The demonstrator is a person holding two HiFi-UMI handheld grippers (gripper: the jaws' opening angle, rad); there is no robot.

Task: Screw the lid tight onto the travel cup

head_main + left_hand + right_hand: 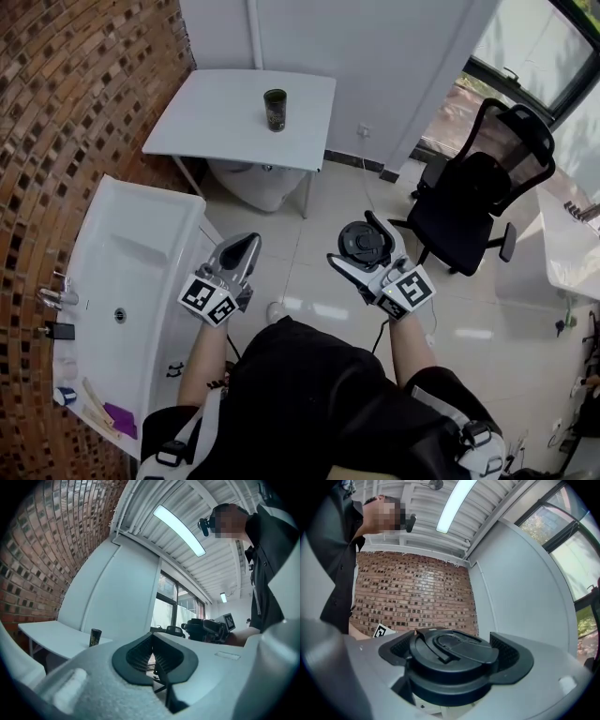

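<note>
**Black lid (363,242) gripped**

My right gripper (452,652) had its jaws clamped on the lid; my left gripper (153,656) was closed and empty. The travel cup (275,110) stood upright on the white tabletop (211,122), nearer its right edge, well apart from both.
</note>
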